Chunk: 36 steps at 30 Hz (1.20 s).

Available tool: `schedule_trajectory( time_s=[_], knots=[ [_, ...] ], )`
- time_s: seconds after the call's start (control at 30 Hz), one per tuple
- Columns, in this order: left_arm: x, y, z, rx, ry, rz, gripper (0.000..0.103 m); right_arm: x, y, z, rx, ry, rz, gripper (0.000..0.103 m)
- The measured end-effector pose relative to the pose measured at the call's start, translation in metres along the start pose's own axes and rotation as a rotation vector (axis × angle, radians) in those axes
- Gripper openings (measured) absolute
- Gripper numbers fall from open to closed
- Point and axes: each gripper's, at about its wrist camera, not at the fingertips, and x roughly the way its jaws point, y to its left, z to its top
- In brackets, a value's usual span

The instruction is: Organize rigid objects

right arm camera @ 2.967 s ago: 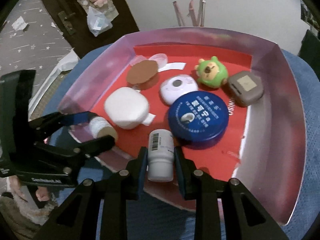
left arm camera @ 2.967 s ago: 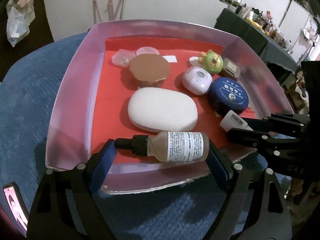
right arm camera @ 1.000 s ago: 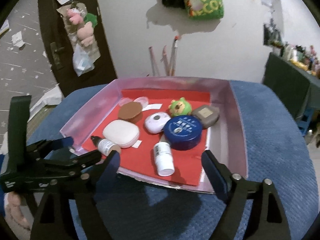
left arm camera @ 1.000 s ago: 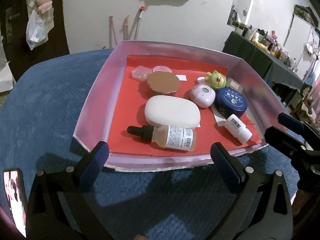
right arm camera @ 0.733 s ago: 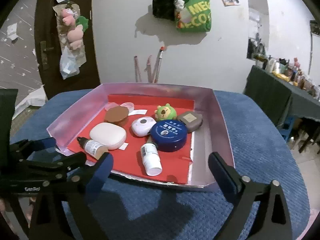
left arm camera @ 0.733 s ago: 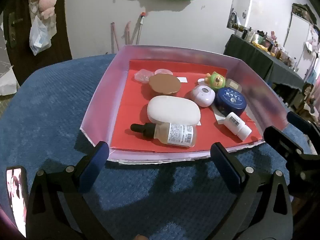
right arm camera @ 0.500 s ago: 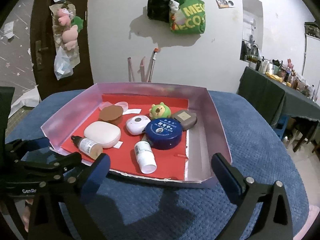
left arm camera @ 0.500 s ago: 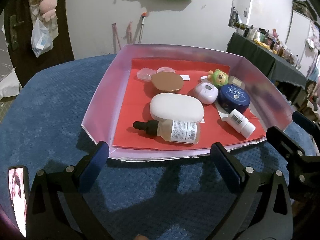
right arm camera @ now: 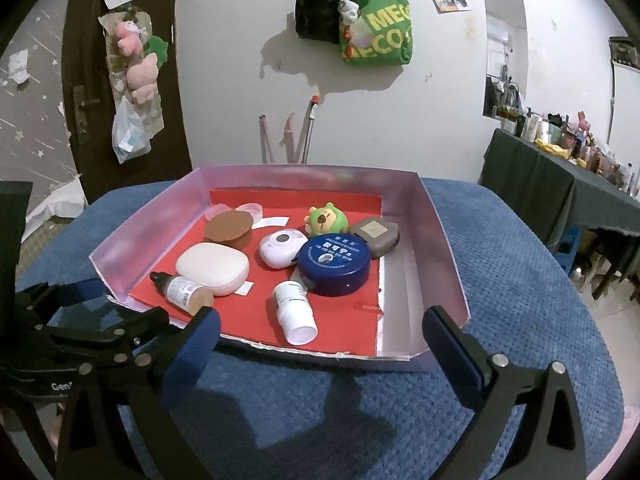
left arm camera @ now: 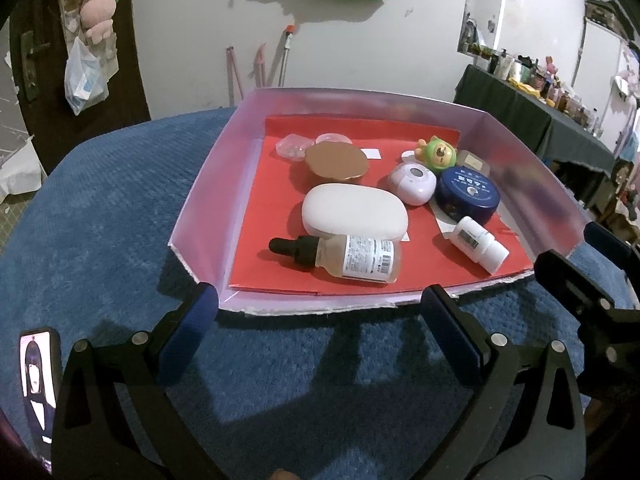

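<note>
A pink-walled tray [left arm camera: 208, 184] [right arm camera: 436, 236] with a red floor holds the objects. A dropper bottle [left arm camera: 340, 254] [right arm camera: 182, 291] lies on its side at the front, behind it a white oval case [left arm camera: 354, 211] [right arm camera: 212, 266]. A small white bottle [left arm camera: 478, 243] [right arm camera: 295, 312] lies front right. Further back sit a blue round tin [left arm camera: 467, 195] [right arm camera: 334, 264], a lilac round case [left arm camera: 412, 177] [right arm camera: 281, 249], a brown lid [left arm camera: 336, 162] [right arm camera: 228, 226], a green toy [left arm camera: 436, 155] [right arm camera: 326, 219] and a grey box [right arm camera: 376, 236]. My left gripper [left arm camera: 320, 326] and right gripper [right arm camera: 320, 340] both stand open and empty in front of the tray.
The tray rests on a blue textured cloth [left arm camera: 100, 216] [right arm camera: 520, 280]. A phone [left arm camera: 38, 364] lies at the near left. A dark table with bottles [right arm camera: 568, 168] stands at the right, a door [right arm camera: 100, 80] at the left, bags on the wall [right arm camera: 360, 20].
Both grippers let go of their bottles, opened wide and pulled back and up from the tray. The dropper bottle and the white bottle now lie on the red floor.
</note>
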Motion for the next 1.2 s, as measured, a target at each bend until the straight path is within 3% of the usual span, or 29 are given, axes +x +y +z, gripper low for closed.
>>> schedule_trajectory(
  time_s=[0.73,1.2],
  knots=[
    [-0.007,0.006,-0.056,-0.058,0.113,-0.045,0.103,-0.016,0.003,-0.051,0.017,0.093,0.044,0.103],
    [-0.01,0.008,-0.062,-0.063,0.093,-0.039,0.103,-0.004,0.002,-0.066,0.034,0.147,0.042,0.103]
  ],
)
